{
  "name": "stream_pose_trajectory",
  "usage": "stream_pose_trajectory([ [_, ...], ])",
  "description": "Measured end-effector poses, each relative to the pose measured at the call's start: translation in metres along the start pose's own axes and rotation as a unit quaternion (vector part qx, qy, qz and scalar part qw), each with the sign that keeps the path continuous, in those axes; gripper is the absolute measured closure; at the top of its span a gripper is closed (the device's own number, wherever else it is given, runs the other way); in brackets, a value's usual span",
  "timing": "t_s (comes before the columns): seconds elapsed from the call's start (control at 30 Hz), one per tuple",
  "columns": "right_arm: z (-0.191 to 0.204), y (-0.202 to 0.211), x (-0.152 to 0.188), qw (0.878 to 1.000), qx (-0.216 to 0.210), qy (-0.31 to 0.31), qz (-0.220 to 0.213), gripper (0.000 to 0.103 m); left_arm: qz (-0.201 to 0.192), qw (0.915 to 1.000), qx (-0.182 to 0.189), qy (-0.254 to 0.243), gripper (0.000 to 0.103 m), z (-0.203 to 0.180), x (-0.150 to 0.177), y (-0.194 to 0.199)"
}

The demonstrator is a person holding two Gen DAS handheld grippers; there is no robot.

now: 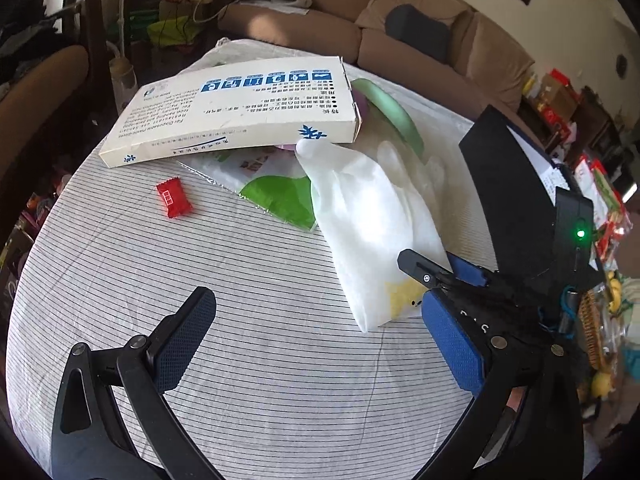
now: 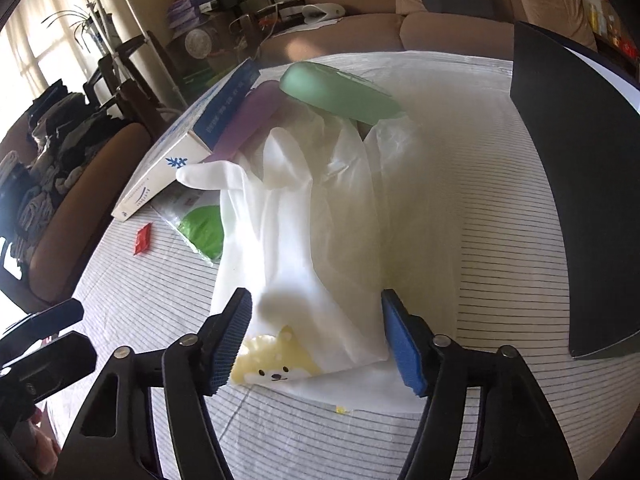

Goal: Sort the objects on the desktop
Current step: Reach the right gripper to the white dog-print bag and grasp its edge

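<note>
Striped tablecloth (image 2: 480,264) | white glove (image 2: 288,240), dog print | both hand-held grippers (image 1: 316,344) (image 2: 316,340) wide open, empty

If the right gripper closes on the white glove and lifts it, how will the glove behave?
The glove looks thin and limp, lying flat with creased fingers, so it will probably droop from the right gripper. It seems light. Its thumb touches the box, which might shift slightly when the glove drags away.

- I'm working in a home living room: a brown sofa (image 2: 400,20) curves behind the table.
- A striped tablecloth (image 1: 260,360) covers the table.
- An armchair (image 2: 60,184) piled with clothes sits by a curtained window (image 2: 32,40).
</note>
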State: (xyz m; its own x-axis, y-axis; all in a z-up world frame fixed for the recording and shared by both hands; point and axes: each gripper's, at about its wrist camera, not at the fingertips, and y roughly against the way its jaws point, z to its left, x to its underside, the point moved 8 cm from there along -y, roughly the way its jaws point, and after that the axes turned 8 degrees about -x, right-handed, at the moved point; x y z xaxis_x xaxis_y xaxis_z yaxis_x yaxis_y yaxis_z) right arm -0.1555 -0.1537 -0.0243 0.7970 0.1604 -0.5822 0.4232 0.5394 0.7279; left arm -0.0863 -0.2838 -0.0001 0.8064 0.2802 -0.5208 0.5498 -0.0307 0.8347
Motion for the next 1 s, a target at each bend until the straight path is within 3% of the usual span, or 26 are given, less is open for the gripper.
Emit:
stream_pose_trajectory([
  [0.03, -0.002, -0.002, 0.001, 1.000, 0.000, 0.001, 0.000, 0.044, 0.002, 1.0000, 0.003, 0.001, 0.000, 0.000, 0.000, 0.000],
  [0.07, -0.003, 0.000, 0.001, 1.000, -0.002, 0.004, -0.003, 0.053, 0.005, 1.0000, 0.004, 0.002, 0.000, 0.001, 0.000, 0.000],
  [0.1, -0.003, 0.004, 0.000, 1.000, -0.005, 0.007, -0.007, 0.071, 0.006, 1.0000, 0.004, 0.003, 0.000, 0.002, 0.000, 0.000],
  [0.17, 0.001, 0.010, 0.001, 1.000, -0.013, 0.016, -0.013, 0.089, 0.010, 0.9999, 0.008, 0.009, 0.000, 0.003, 0.002, 0.001],
  [0.4, 0.027, 0.041, 0.022, 0.997, -0.065, 0.043, 0.005, 0.099, 0.031, 0.9993, 0.015, 0.015, 0.000, 0.007, 0.013, -0.002],
  [0.67, 0.039, 0.091, 0.088, 0.993, -0.104, 0.017, 0.049, 0.100, 0.062, 0.9975, 0.029, -0.016, 0.000, -0.007, 0.042, -0.001],
  [0.77, 0.033, 0.102, 0.103, 0.994, -0.098, 0.009, 0.055, 0.099, 0.053, 0.9975, 0.006, -0.046, 0.000, -0.016, 0.046, -0.005],
  [0.87, 0.022, 0.109, 0.100, 0.997, -0.076, 0.003, 0.035, 0.096, 0.048, 0.9972, -0.019, -0.054, 0.000, -0.017, 0.044, -0.017],
  [0.93, 0.012, 0.110, 0.090, 0.998, -0.055, -0.006, 0.022, 0.087, 0.054, 0.9973, -0.029, -0.040, 0.000, -0.012, 0.042, -0.025],
  [1.0, 0.004, 0.107, 0.077, 0.999, -0.043, -0.010, 0.009, 0.062, 0.057, 0.9976, -0.033, -0.023, 0.000, -0.005, 0.038, -0.031],
])
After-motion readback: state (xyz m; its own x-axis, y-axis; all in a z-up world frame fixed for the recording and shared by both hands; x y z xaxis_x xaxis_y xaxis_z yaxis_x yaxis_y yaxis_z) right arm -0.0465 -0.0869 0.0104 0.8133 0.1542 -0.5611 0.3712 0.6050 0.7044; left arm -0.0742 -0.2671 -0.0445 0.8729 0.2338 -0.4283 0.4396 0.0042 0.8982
